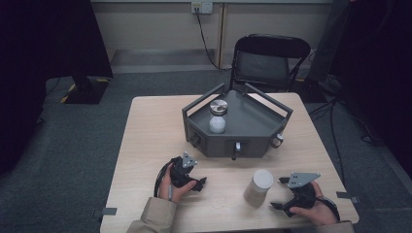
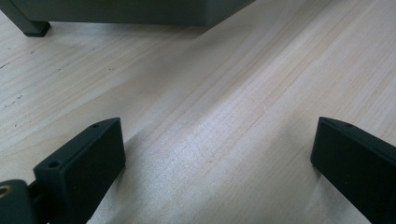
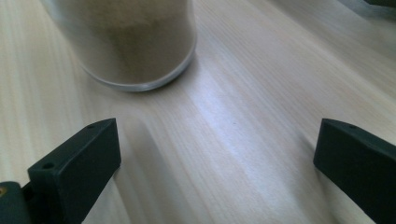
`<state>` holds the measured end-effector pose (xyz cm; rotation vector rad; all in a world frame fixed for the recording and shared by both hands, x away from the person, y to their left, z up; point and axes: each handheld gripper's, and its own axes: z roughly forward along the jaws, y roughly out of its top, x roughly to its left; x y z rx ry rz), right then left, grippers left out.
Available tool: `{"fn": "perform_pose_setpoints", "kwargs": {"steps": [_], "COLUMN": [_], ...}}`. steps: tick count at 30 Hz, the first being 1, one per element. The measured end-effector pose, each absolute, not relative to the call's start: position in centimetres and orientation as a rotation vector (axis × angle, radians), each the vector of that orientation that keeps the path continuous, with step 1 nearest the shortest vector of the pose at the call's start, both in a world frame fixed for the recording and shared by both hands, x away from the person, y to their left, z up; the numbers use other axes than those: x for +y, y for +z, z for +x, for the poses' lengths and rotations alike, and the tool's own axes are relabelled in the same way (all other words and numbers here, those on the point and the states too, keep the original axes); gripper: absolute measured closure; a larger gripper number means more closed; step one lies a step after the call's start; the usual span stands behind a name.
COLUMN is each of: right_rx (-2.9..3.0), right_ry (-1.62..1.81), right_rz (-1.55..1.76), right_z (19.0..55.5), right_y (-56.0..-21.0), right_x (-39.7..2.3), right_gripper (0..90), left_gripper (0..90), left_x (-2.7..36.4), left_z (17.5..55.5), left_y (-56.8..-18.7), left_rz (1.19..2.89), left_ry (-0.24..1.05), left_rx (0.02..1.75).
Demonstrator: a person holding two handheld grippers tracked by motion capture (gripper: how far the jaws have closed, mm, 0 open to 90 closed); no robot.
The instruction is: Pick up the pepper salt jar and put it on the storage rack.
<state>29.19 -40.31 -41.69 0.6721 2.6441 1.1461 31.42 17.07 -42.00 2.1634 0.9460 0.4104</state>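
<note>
Bare worktop (image 1: pixel 145 145) lies open between the two hands and out toward nine o'clock. At twelve o'clock the grey tray (image 1: pixel 233 141) blocks the way forward, a lidded jar (image 1: pixel 217 115) standing inside it. The tan jar (image 1: pixel 258 188) stands near the right gripper (image 1: pixel 279 193), at its nine o'clock, just ahead of its wide-spread jaws.

Pale wood-grain desk (image 2: pixel 243 93), smooth with a soft sheen where the light falls. The fingers (image 3: pixel 74 163) look like matt black plastic, hard-edged. The near jar (image 1: pixel 258 188) has clear, glossy walls over a tan, powdery fill, with a matt white lid. The tray (image 1: pixel 243 141) is dull grey, and the jar inside it (image 1: pixel 218 116) carries a shiny metal-looking lid.
</note>
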Motion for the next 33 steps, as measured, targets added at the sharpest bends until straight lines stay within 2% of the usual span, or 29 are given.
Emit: {"fn": "perform_pose_setpoints", "kwargs": {"steps": [33], "right_rx": [2.634], "right_ry": [1.388], "right_rz": [0.581], "right_z": [29.6], "right_y": [-39.0], "right_x": [-38.5], "right_gripper": [0.7], "left_gripper": [2.4], "left_x": [17.0], "left_z": [31.4], "left_y": [-42.0], "left_rz": [2.163], "left_ry": [0.412], "left_rx": [0.947]}}
